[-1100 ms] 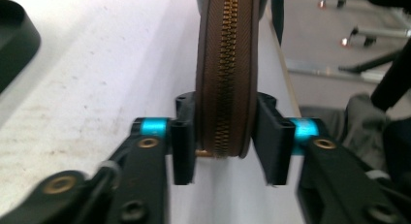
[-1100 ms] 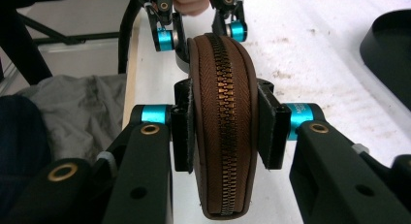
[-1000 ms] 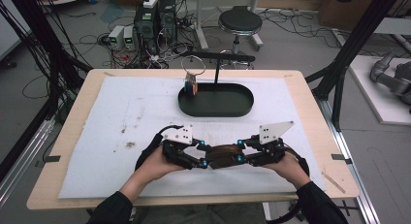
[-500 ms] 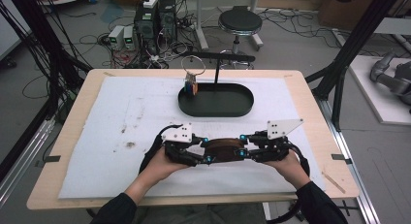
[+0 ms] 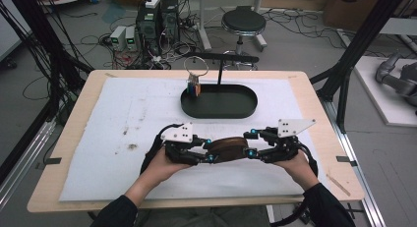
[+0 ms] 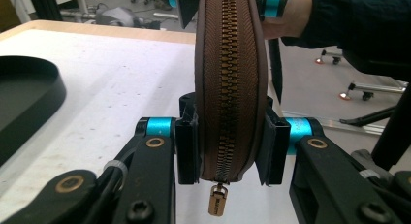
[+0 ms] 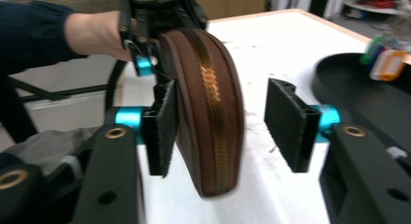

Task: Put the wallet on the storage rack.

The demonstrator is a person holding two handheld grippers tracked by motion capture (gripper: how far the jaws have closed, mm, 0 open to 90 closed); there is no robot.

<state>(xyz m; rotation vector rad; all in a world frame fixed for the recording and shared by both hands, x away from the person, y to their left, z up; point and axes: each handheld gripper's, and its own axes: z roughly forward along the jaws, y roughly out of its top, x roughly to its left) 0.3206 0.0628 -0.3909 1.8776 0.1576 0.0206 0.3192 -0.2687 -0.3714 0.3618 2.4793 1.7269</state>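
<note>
A brown zipped pouch (image 5: 227, 148) is held on edge just above the white mat (image 5: 118, 114) near the front edge of the surface (image 5: 322, 133), about midway between its front corners, between the two claws. The left claw (image 6: 228, 149) is clenched on the end that carries the brass zip pull (image 6: 218, 200): both pads are seen pressed flat against the pouch's sides, and its jaws have just been closing onto it. The right claw (image 7: 220, 122) is released: its jaws have just been opening, and though the pouch's other end sits between them, one pad merely lies alongside it while a clear gap is seen at the other.

The pouch is judged light and soft-walled, stiffened only by the zip seam along its rim, so it should yield under pressure without being harmed. Its smooth, leather-like sides may slip. A hold is best taken across the flat faces close to an end, as the left claw does, with the zip left free.

A black oval tray (image 5: 219, 101) lies well apart, toward the back edge.
</note>
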